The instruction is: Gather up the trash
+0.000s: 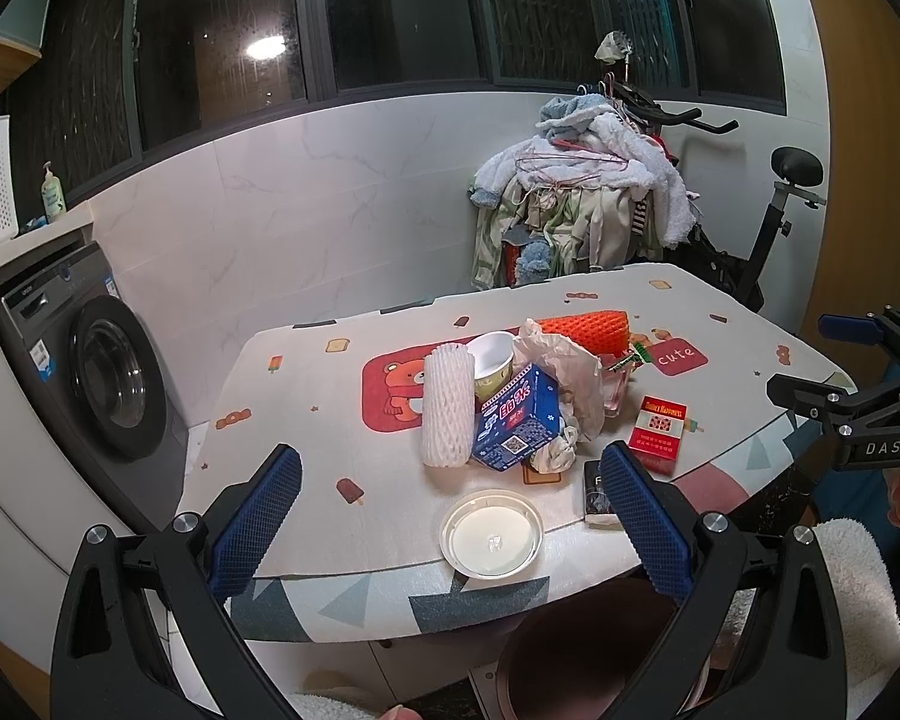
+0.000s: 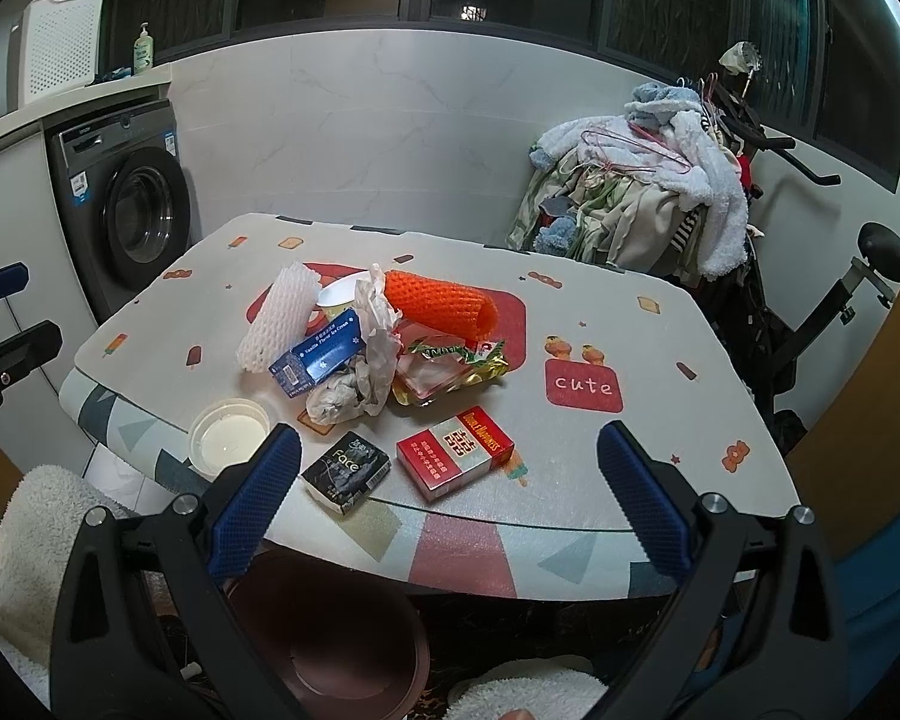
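Trash lies piled on the table point(image 1: 306, 408): a white foam net point(image 1: 448, 405), an orange foam net point(image 1: 582, 330), a paper cup point(image 1: 493, 363), a blue ice-cream box point(image 1: 517, 418), crumpled paper point(image 1: 561, 369), a red cigarette pack point(image 1: 657, 427), a black box point(image 2: 346, 471) and a clear round lid point(image 1: 491, 533). A green-gold wrapper point(image 2: 450, 369) shows in the right wrist view. A brown bin point(image 2: 324, 636) stands below the table's near edge. My left gripper point(image 1: 450, 522) is open above the lid. My right gripper point(image 2: 447, 498) is open over the black box and the cigarette pack point(image 2: 456, 453).
A washing machine point(image 1: 99, 372) stands to the left of the table. A heap of clothes point(image 1: 588, 198) lies over an exercise bike point(image 1: 774, 222) behind the table. White fluffy fabric point(image 2: 36, 540) sits at the near edge. Windows are dark.
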{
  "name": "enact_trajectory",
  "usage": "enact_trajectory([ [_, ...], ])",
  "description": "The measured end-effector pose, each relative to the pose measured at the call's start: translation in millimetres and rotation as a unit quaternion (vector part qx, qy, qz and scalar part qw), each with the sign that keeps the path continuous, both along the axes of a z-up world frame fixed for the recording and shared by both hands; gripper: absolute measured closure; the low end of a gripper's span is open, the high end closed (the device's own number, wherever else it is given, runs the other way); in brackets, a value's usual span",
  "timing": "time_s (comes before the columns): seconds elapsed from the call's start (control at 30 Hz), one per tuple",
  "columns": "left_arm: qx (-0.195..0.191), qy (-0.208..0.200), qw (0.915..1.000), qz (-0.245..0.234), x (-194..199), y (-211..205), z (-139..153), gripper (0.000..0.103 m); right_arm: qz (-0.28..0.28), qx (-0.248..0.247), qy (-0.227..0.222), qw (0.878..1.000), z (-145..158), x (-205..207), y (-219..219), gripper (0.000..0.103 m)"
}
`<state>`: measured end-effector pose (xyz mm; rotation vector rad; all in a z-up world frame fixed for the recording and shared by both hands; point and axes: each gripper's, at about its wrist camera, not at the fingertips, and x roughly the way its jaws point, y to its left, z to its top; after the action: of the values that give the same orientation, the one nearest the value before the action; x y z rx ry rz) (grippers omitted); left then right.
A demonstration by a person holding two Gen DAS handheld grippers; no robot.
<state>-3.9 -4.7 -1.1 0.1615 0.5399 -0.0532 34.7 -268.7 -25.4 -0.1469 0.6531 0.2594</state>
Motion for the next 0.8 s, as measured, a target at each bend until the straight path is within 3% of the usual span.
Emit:
enact_trajectory([
  [0.8, -0.004, 0.004, 0.9998, -0.017, -0.2, 0.9, -4.6, 0.005, -0.002, 0.002, 0.004, 1.0, -8.3, 3.6, -1.5, 0.006],
])
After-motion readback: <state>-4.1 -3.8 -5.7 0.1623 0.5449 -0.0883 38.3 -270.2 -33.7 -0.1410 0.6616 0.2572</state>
